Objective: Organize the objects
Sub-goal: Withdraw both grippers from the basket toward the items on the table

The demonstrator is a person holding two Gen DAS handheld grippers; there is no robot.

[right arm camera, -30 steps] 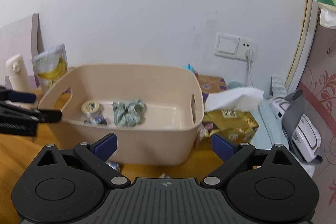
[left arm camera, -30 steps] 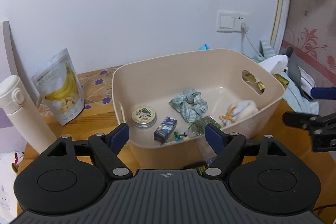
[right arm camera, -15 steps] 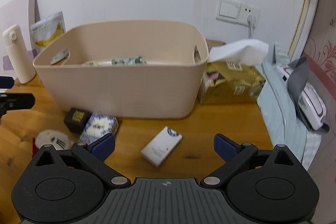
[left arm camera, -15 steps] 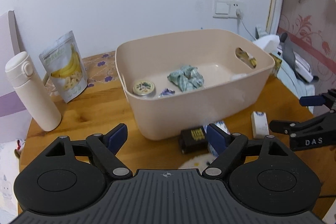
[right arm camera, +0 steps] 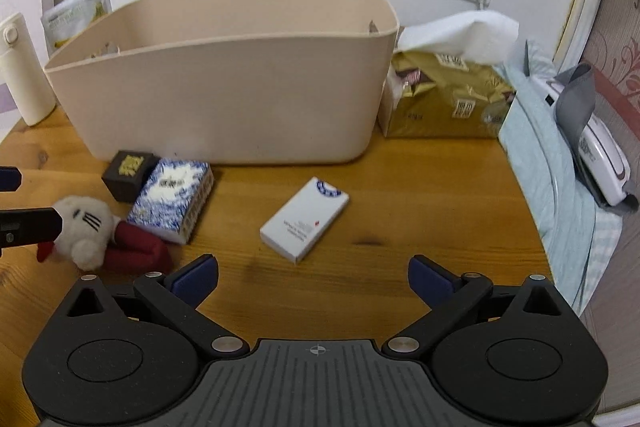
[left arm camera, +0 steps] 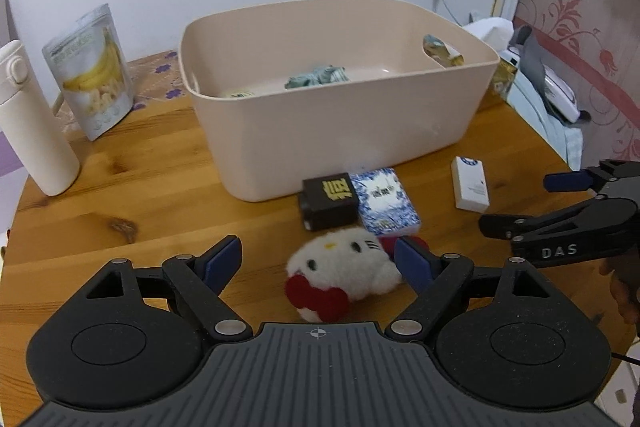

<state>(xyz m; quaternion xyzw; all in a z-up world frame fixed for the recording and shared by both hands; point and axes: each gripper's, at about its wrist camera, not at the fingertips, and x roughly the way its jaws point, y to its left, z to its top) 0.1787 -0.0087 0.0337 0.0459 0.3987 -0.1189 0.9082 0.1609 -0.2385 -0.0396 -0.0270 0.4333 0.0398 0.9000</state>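
On the wooden table (left arm camera: 132, 187), seen from the left wrist view, the left gripper (left arm camera: 319, 259) hangs with its jaws released and wide apart, holding nothing. A white plush toy (left arm camera: 344, 273) with red bows lies between the blue fingertips (left arm camera: 224, 259), the right one close beside it. Just beyond sit a black box (left arm camera: 329, 201) and a blue patterned pack (left arm camera: 385, 201), side by side and near the front wall of the beige bin (left arm camera: 340, 123). A white box (left arm camera: 470, 183) lies apart to the right, close to the right gripper (left arm camera: 520, 203). Left of the bin stand a banana snack pouch (left arm camera: 92, 71) and a white bottle (left arm camera: 30, 119).

From the right wrist view, the right gripper (right arm camera: 313, 275) is also released and empty, jaws spread, with the white box (right arm camera: 306, 217) on the table ahead of them. The plush toy (right arm camera: 86, 229), the pack (right arm camera: 172, 199) and the black box (right arm camera: 129, 173) lie to the left, before the bin (right arm camera: 224, 99). A gold tissue pack (right arm camera: 448, 103) stands just right of the bin.
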